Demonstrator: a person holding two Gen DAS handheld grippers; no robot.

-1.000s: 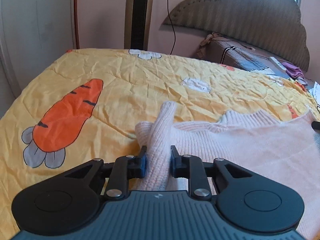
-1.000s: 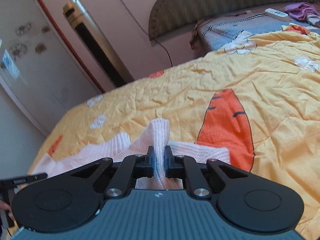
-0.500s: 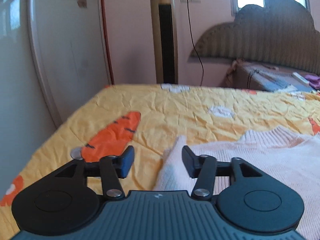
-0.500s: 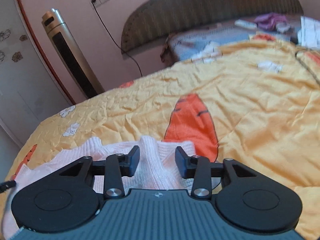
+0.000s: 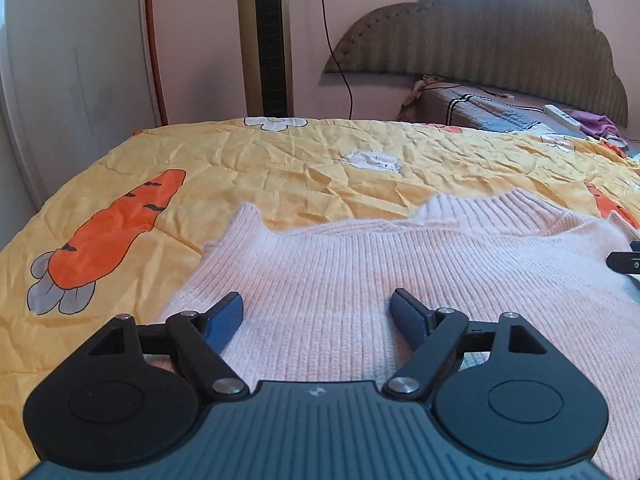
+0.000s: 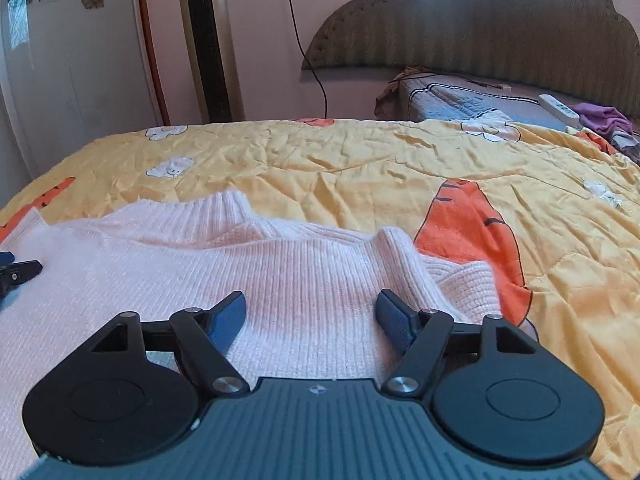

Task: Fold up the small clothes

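Both the left hand-held gripper (image 5: 317, 312) and the right hand-held gripper (image 6: 311, 310) are spreading wider (pinching nothing) over the ribbed pink knit sweater (image 5: 360, 276), crumpled yellow quilt (image 5: 280, 168) at twelve o'clock.

Both wrist views look low across the sweater (image 5: 360, 272) toward the headboard (image 6: 480, 28).

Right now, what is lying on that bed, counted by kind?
Pink knitted sweater: 1
Yellow carrot-print quilt: 1
Grey-blue folded blanket: 1
White remote: 1
Purple cloth: 1
Total: 5
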